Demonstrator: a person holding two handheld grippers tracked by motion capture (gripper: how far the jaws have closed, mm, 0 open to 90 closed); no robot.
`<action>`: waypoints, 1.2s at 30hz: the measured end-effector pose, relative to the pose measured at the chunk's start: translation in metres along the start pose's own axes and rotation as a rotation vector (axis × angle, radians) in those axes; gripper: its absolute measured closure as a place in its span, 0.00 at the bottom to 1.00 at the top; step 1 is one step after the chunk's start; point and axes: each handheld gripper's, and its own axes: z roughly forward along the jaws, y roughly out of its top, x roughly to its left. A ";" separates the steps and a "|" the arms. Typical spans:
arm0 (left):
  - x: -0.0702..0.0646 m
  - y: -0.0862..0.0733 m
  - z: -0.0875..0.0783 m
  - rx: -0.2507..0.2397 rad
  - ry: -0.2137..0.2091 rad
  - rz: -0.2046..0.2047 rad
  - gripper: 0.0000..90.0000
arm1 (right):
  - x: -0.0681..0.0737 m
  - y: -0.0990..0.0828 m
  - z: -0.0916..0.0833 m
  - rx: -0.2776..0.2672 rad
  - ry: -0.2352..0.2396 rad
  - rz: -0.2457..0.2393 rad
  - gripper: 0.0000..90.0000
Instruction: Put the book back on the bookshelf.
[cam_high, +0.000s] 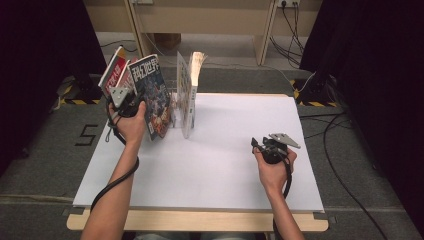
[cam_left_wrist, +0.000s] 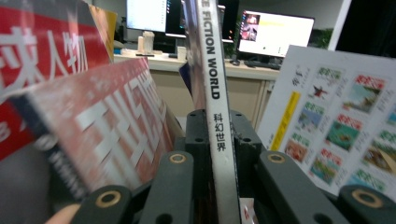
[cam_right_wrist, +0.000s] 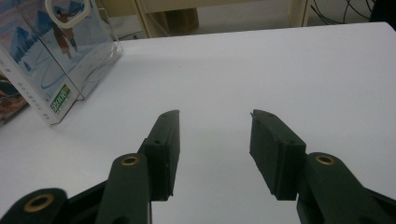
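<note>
I have the left gripper (cam_high: 131, 102) clamped on the spine of a Science Fiction World magazine (cam_high: 155, 97), holding it upright at the left end of the bench (cam_high: 235, 165) so it can drop into the clear acrylic rack (cam_high: 176, 107) without the pages fanning out. In the left gripper view the spine (cam_left_wrist: 215, 93) runs straight up between the jaws, which press on it from both sides, so the grasp sits on the stiffest part of the magazine. A second, red-covered magazine (cam_high: 114, 70) leans against the held one behind my hand, and from that view there may be a third one tucked in with it, though the blur makes me unsure. A white magazine with a grid of small pictures on its cover (cam_high: 186, 95) already stands upright in the rack, its pages spread a little at the top. That makes at least three magazines by my count, one rack and two grippers. The right gripper (cam_high: 257, 145) rests low on the bare white surface well to the right, its jaws apart and holding nothing, parked clear so it does not crowd the rack while the left side works.
</note>
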 end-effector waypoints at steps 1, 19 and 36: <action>0.001 0.000 -0.003 0.006 -0.002 -0.001 0.88 | 0.000 0.000 0.000 0.001 0.001 0.001 0.59; 0.015 -0.019 -0.042 0.016 0.008 -0.102 0.83 | 0.007 0.001 -0.001 -0.001 0.006 -0.004 0.59; 0.018 -0.016 -0.057 0.011 -0.036 -0.189 0.85 | 0.009 0.001 0.000 0.012 0.009 -0.003 0.59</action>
